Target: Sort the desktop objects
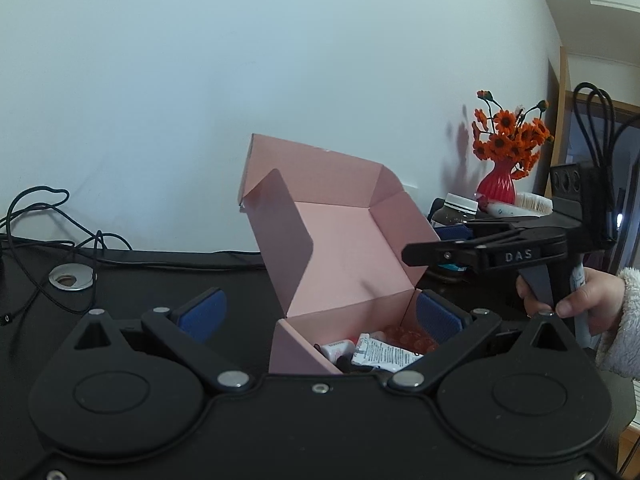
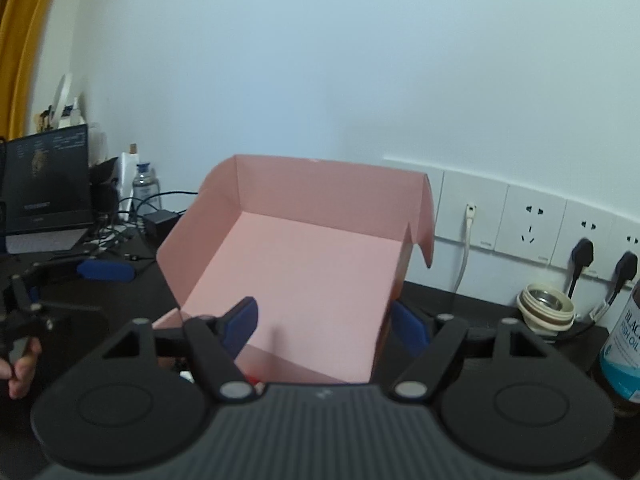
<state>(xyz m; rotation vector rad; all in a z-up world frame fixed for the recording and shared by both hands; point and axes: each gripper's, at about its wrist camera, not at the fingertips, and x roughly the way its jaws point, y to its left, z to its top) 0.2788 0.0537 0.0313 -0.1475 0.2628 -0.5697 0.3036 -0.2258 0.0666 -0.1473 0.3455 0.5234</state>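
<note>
Open pink cardboard box (image 1: 352, 240) sitting on black worktop (image 1: 160, 280). Left gripper (image 1: 320, 314) and right gripper (image 2: 326, 322) both hovering beside box, jaws spread, gripping nothing.

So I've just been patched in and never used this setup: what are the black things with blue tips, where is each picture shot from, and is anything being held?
There is no robot arm: a person holds a hand-held gripper in each hand, and each carries a camera looking forward along its two blue-padded fingers. In the left wrist view, the left gripper is open and holds nothing, in front of the open pink box on the black desk. The box holds tubes and small items. The right gripper is also open and holds nothing, its fingers astride the box's near edge. To the right stand a red vase of orange flowers, a fish-oil bottle and wall sockets.
</note>
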